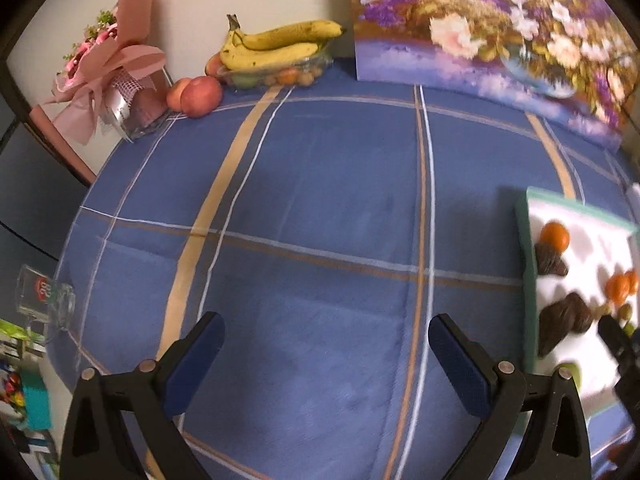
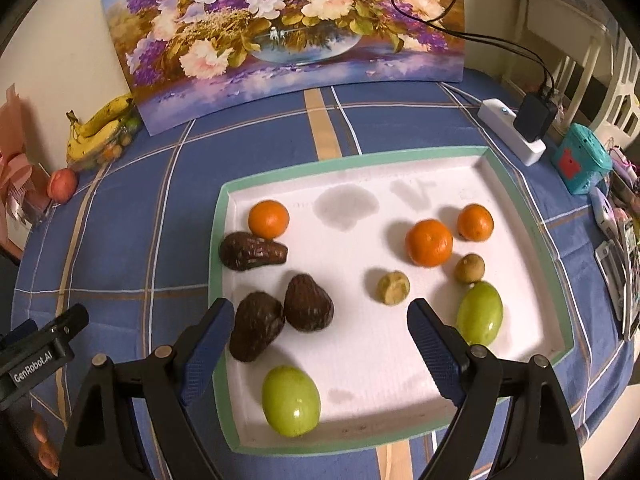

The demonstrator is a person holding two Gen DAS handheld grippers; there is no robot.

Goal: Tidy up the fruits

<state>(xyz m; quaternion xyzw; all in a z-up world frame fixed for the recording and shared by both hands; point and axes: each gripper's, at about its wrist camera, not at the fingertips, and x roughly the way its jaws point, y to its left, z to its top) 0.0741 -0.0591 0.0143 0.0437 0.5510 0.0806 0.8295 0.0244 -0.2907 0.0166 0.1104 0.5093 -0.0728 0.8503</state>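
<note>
Blue checked cloth covers your table [image 2: 168,200], where mixed fruit lies loose in the white tray [image 2: 520,184]; both grippers, left [image 1: 326,344] and right [image 2: 320,328], hang apart and empty, so sorting seems unstarted—next, probably grasp an avocado [image 2: 256,326].

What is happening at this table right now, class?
A person holds a gripper in each hand above a blue checked tablecloth. The right gripper hangs open over a white tray holding three oranges, three dark avocados, two green fruits and two small brownish ones. The left gripper is open over bare cloth, holding nothing. No fruit is gripped yet.
</note>
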